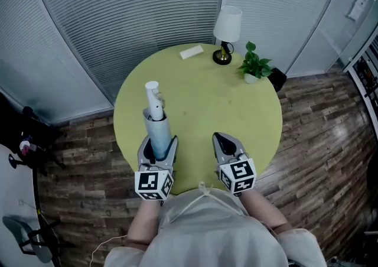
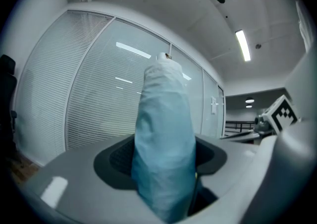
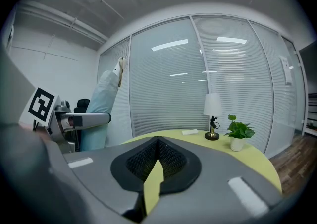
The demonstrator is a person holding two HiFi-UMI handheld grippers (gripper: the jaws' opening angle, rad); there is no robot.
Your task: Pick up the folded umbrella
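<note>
The folded umbrella (image 1: 158, 129) is a light blue bundle with a white handle end pointing up and away from me. My left gripper (image 1: 158, 143) is shut on its lower part and holds it above the near edge of the round yellow-green table (image 1: 207, 103). In the left gripper view the umbrella (image 2: 163, 134) fills the gap between the two dark pads (image 2: 116, 161). My right gripper (image 1: 221, 139) hangs beside it to the right, shut, with nothing in it; its tips (image 3: 157, 143) meet. From the right gripper view the umbrella (image 3: 102, 101) rises at the left.
At the table's far side stand a white-shaded lamp (image 1: 227, 26), a small potted plant (image 1: 255, 66) and a flat white object (image 1: 191, 53). Blinds cover the curved glass wall behind. Wooden floor surrounds the table; a dark stand (image 1: 26, 136) is at the left.
</note>
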